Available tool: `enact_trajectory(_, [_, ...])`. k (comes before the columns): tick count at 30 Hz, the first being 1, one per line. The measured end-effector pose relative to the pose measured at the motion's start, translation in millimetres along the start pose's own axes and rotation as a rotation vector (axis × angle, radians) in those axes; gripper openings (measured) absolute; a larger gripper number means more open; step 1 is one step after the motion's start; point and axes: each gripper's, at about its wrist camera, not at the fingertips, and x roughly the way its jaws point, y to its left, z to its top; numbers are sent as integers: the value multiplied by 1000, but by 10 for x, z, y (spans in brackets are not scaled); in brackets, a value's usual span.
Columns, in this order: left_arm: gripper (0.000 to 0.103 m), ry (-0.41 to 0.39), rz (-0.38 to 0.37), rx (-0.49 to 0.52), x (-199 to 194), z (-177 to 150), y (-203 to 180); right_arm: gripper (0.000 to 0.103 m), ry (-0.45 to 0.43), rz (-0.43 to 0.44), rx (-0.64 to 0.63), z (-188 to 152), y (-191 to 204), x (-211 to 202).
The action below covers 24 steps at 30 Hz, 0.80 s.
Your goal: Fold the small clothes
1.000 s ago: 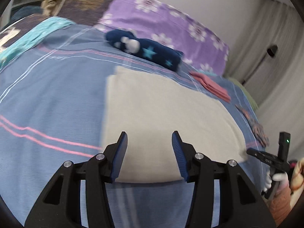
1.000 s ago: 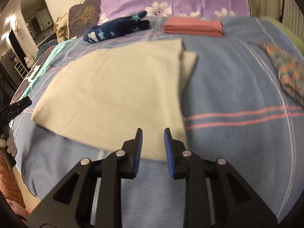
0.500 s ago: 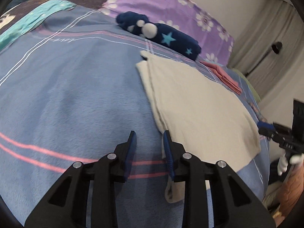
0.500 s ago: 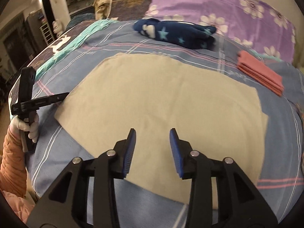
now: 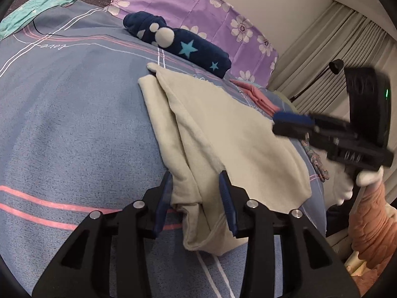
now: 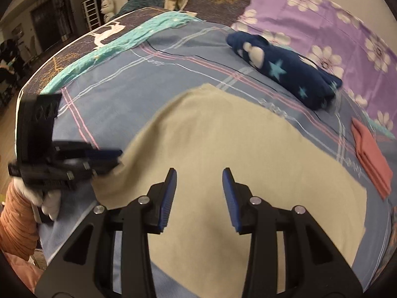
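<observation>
Blue bedding with pink and white stripes (image 5: 74,129) covers the bed under both tools; a beige cloth (image 5: 223,134) lies spread on it, partly folded, with a doubled layer along its left edge. The left tool (image 5: 196,188) sits low at the cloth's near left corner, its blue-padded fingers apart, the bunched fold of the corner lying between them; whether the pads touch the fabric cannot be told. From the right wrist view, the right tool (image 6: 199,188) hovers over the near middle of the beige cloth (image 6: 248,164), fingers spread wide with nothing between them; the left tool (image 6: 99,160) shows blurred to its left at the cloth's edge, held by a white-gloved hand (image 6: 49,198) in an orange sleeve. Beyond the cloth, ahead of both tools, lies a rolled navy garment with turquoise stars (image 5: 178,42); to its right, a folded stack of pink cloths (image 6: 372,159) rests near the bed's far right side. Farthest off, a purple floral pillow (image 5: 198,7) lies at the head; pale curtains (image 5: 335,37) hang on the right.
</observation>
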Motion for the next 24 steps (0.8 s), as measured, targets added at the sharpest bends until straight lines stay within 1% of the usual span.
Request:
enact_trajectory(4, [40, -4, 9, 10, -2, -27, -49, 39, 28, 28, -38, 424, 153, 318])
enact_trajectory(7, [42, 3, 22, 23, 44, -54, -82, 40, 74, 29, -60, 723, 240, 677])
enact_trajectory(9, [44, 6, 19, 28, 61, -57, -81, 40, 110, 18, -74, 863, 280, 914])
enact_trajectory(13, [43, -2, -27, -13, 39, -62, 11, 40, 169, -31, -129, 1025, 382, 1290])
enact_trajectory(15, [43, -1, -25, -20, 37, -65, 19, 40, 199, -69, -185, 1070, 476, 1447])
enact_trajectory(17, [42, 1, -22, -21, 41, -68, 18, 44, 240, -96, -224, 1067, 544, 1563])
enact_trajectory(18, [42, 2, -23, -23, 41, -71, 18, 46, 278, -121, -252, 1052, 576, 1660])
enact_trajectory(20, [41, 4, -25, -28, 39, -76, 26, 46, 296, -132, -275, 1039, 598, 1737])
enact_trajectory(21, [40, 5, -25, -31, 38, -78, 30, 37, 288, -136, -277, 1048, 602, 1732])
enact_trajectory(22, [35, 4, -22, -33, 34, -83, 31, 9, 274, -170, -282, 1065, 597, 1715])
enact_trajectory(23, [30, 3, -14, -36, 31, -88, 32, 8, 258, -181, -278, 1079, 577, 1687])
enact_trajectory(24, [14, 4, -13, -40, 29, -95, 33, 5, 221, -149, -242, 1109, 535, 1613])
